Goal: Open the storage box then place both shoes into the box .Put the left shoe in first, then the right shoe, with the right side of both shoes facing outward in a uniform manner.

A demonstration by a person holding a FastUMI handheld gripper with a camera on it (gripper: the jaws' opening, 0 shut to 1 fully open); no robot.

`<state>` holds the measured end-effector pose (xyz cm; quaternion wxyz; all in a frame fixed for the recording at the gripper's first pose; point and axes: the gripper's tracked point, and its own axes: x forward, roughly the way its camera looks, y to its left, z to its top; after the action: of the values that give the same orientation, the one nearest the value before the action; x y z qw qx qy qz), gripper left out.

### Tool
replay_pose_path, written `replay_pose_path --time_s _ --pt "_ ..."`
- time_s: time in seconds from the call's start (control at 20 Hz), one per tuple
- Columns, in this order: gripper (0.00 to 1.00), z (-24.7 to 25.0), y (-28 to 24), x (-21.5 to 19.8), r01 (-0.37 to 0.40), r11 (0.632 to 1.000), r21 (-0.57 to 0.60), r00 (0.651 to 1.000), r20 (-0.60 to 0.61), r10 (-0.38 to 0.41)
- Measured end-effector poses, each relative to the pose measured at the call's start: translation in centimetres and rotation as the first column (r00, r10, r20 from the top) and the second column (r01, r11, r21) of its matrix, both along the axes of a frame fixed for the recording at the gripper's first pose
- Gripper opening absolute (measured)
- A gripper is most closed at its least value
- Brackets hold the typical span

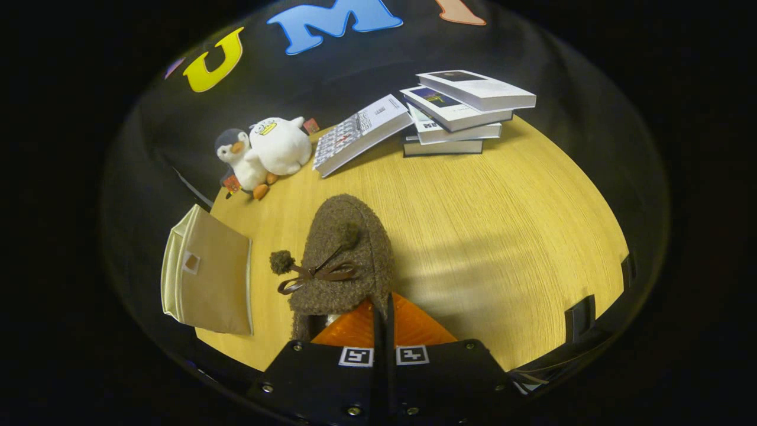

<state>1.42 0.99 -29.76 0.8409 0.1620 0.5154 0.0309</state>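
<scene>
A brown fuzzy shoe point(346, 260) with a thin brown bow and two pom-poms points away from me, toe toward the plush toys. My gripper point(382, 319) is shut on the shoe's rear edge, the two fingers nearly touching. The shoe casts a soft shadow to its right on the wooden table point(502, 236). The beige storage box point(207, 278) stands left of the shoe at the table's edge, with its flat lid face and small label window toward me. I cannot tell whether the lid is open.
Two plush penguins point(266, 151) sit at the back left. A stack of books point(461, 112) lies at the back, with one book point(361, 133) leaning against it. Black clamps point(579, 316) sit on the table's right edge.
</scene>
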Motion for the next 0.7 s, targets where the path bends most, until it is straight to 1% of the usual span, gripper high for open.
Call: replay_pose_path --time_s 0.15,0.45,0.7 --pt "0.0 2.9 3.3 1.1 -0.031 0.998 0.052 0.999 0.04 0.029" --pt "0.0 8.6 11.2 2.8 -0.125 0.982 0.142 0.988 0.108 0.11" --pt "0.0 12.0 18.7 4.3 -0.142 0.958 0.251 0.985 0.134 0.111"
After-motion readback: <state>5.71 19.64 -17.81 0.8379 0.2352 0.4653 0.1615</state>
